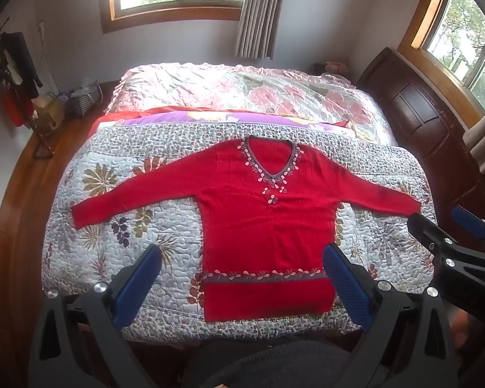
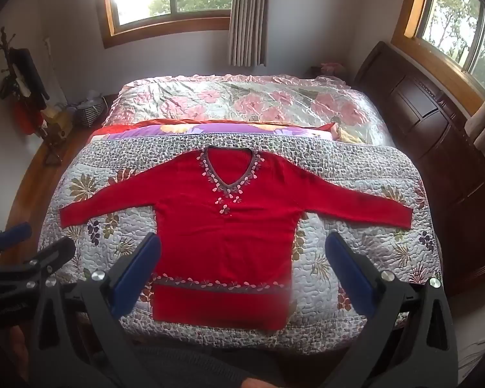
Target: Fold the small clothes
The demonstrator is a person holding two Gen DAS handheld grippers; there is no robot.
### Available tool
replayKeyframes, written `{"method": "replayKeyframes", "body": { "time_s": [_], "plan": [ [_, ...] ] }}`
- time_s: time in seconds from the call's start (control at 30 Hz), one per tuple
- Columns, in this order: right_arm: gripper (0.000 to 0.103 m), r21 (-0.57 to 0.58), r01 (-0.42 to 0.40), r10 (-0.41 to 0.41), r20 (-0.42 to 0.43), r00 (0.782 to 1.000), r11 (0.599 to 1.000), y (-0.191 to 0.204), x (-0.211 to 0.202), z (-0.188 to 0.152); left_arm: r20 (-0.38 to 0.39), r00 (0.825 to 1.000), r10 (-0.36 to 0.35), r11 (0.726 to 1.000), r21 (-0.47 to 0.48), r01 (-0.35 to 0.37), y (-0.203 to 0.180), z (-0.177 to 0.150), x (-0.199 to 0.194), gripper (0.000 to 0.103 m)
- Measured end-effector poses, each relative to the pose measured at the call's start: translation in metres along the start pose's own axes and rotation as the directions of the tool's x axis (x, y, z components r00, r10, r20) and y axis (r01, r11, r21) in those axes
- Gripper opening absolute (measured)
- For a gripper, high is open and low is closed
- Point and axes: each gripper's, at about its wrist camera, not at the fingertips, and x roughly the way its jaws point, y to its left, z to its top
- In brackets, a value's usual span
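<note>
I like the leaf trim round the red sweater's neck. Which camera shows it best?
The left wrist view: the neckline trim of the red sweater is slightly larger there and its pale leaves sharper. The right wrist view shows the whole trim too, unblocked, only a bit smaller and softer.

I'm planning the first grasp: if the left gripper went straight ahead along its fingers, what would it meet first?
Probably the red sweater, around its lower body above the trimmed hem, lying flat on the quilt. The left gripper is open and empty; depth is unclear.
</note>
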Motion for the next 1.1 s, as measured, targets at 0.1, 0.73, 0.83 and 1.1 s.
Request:
{"method": "replayKeyframes", "body": {
  "time_s": [0.1,0.73,0.83,1.1],
  "plan": [
    [0.100,0.001,0.003,-0.003,-0.002,1.000,1.000,0.000,0.000,0.000,-0.004,1.000,0.000,1.000,0.001,0.000,0.000,0.000,0.001,0.099],
    [0.100,-0.005,0.000,0.000,-0.003,1.000,1.000,0.000,-0.001,0.001,0.006,1.000,0.008,1.000,-0.011,-0.008,0.002,-0.004,-0.002,0.099],
    [0.100,-0.009,0.002,-0.002,-0.001,1.000,1.000,0.001,-0.002,0.001,0.008,1.000,0.012,1.000,-0.012,-0.012,0.001,-0.004,-0.004,0.099],
    [0.100,-0.014,-0.003,0.003,0.000,1.000,1.000,0.001,-0.001,0.001,0.016,1.000,0.020,1.000,-0.012,-0.020,0.002,-0.002,-0.008,0.099]
  ]
}}
